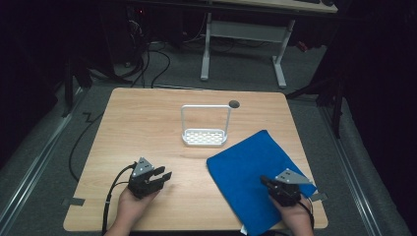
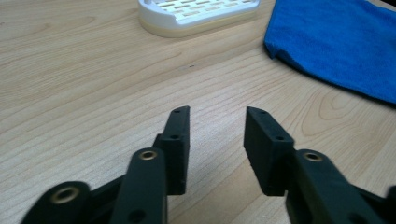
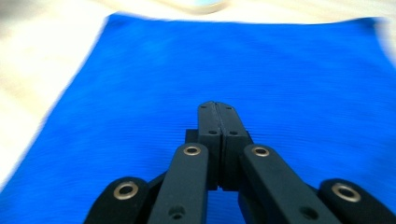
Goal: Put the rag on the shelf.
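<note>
A blue cloth lies flat on the right half of the wooden table. My right gripper hovers over the cloth's near part, its jaws shut together with nothing between them; from its own camera the gripper points along the blue cloth. My left gripper rests over bare wood at the near left, open and empty. The left gripper view has that gripper aimed toward the rack and the cloth's edge.
A white rack with a slotted base and a tall wire hoop stands mid-table; its base also appears ahead of the left gripper. A small dark round hole sits behind it. Another desk's white legs stand beyond the table.
</note>
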A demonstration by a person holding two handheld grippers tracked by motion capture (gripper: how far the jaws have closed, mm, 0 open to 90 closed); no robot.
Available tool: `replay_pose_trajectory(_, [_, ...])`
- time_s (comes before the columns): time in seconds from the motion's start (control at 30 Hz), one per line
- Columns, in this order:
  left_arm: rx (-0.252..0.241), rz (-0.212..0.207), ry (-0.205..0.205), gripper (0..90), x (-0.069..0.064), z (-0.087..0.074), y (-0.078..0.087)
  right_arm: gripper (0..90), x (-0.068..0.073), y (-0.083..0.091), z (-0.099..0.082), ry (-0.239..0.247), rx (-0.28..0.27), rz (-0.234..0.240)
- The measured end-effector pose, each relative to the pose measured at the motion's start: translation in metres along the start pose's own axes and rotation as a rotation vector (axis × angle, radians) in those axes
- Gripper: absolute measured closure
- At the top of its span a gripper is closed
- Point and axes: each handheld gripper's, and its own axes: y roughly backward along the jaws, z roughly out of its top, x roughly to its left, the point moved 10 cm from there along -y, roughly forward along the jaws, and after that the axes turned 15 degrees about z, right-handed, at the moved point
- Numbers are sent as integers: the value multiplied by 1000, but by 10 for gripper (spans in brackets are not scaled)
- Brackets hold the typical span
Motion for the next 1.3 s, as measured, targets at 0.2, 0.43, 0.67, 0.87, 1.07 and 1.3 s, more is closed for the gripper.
replay_pose_trajectory(0.2, [7,-2,13,668,2,-1,0,900,26,-31,-6,60,116,59])
replay_pose_trajectory(0.43, [6,2,37,640,4,0,0,900,43,-48,-7,113,176,75])
replay_pose_trajectory(0.67, [12,-66,68,644,-15,3,1,900,95,-82,8,216,196,194])
replay_pose_trajectory(0.87, [64,-219,-22,693,-87,0,2,900,80,-64,20,192,109,151])
replay_pose_trajectory(1.07, [125,-307,-178,801,-155,-11,-7,900,32,-37,15,95,53,50])
replay_pose_trajectory(1.3, [164,-276,-230,837,-152,-19,-13,900,3,-20,9,42,31,-18])
